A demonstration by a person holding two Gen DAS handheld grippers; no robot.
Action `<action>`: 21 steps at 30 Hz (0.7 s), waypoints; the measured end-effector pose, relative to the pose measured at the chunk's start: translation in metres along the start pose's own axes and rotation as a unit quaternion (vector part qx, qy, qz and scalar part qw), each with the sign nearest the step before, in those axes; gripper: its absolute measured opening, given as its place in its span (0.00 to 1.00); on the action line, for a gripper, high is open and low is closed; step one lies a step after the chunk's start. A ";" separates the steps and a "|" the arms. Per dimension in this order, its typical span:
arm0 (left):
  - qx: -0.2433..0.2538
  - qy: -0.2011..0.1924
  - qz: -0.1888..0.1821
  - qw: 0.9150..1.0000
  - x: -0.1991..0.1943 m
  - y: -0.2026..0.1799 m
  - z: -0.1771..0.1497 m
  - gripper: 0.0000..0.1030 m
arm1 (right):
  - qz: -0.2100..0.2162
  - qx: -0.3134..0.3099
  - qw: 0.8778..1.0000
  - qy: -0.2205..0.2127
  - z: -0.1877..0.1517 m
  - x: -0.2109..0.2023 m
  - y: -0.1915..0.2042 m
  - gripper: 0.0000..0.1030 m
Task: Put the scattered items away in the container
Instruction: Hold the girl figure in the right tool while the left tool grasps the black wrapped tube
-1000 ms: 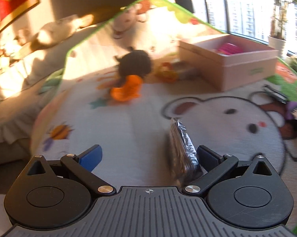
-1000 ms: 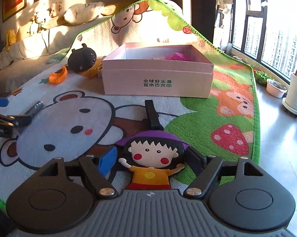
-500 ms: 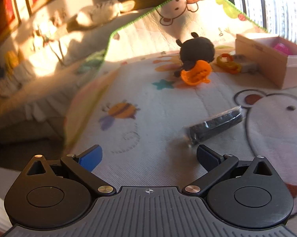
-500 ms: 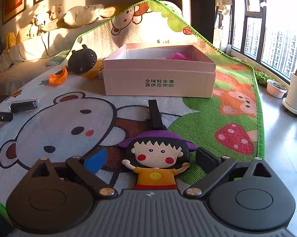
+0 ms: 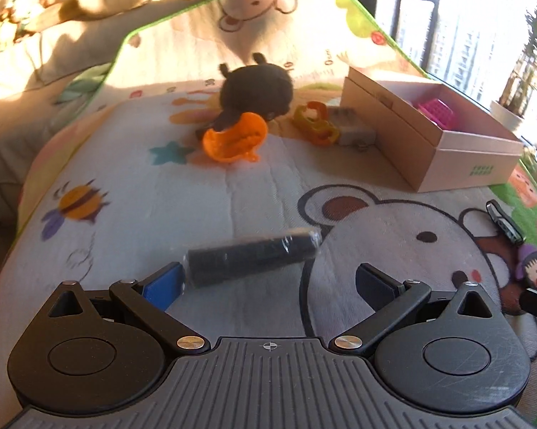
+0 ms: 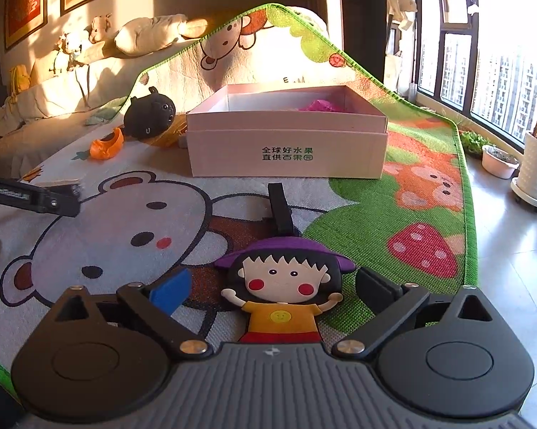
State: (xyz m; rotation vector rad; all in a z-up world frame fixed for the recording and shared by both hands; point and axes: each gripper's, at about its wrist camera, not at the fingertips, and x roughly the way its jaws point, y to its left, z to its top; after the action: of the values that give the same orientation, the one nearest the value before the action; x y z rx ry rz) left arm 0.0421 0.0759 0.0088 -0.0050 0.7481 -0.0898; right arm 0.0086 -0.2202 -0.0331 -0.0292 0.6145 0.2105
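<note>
My left gripper is open just behind a black plastic-wrapped roll lying crosswise on the mat, its left end by my blue left finger. My right gripper is open around a flat cartoon girl figure with a purple hat, which has a black clip at its top. The pink cardboard box stands open ahead, with a pink item inside; it also shows in the left wrist view. A black plush, an orange toy and a yellow-orange toy lie left of the box.
Everything rests on a cartoon play mat. A sofa with plush toys lies behind it. Windows and potted plants are to the right on the tiled floor. The left gripper body shows at the right view's left edge.
The left gripper let the wrapped roll go, swung left, then came back to face it; the roll now lies crosswise before the open jaws. The right gripper's jaws opened wider around the girl figure.
</note>
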 end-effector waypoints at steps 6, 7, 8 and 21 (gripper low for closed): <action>0.056 -0.008 -0.061 0.997 0.009 -0.015 0.003 1.00 | 0.012 0.007 1.000 0.006 0.002 0.002 -0.002 0.99; 0.048 -0.007 -0.046 0.998 0.010 -0.016 0.003 1.00 | 0.012 0.008 1.000 0.007 0.002 0.002 -0.002 1.00; 0.037 -0.004 -0.033 0.999 0.011 -0.017 0.003 1.00 | 0.013 0.009 1.000 0.008 0.002 0.002 -0.002 1.00; 0.080 -0.003 -0.031 0.996 0.042 -0.045 0.029 1.00 | 0.020 0.009 1.000 0.006 0.001 0.001 -0.004 1.00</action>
State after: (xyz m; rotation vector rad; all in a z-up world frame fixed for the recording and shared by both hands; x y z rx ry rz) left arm 0.0887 0.0272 0.0029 0.1241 0.7322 -0.2078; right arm 0.0111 -0.2233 -0.0330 0.0001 0.6299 0.2435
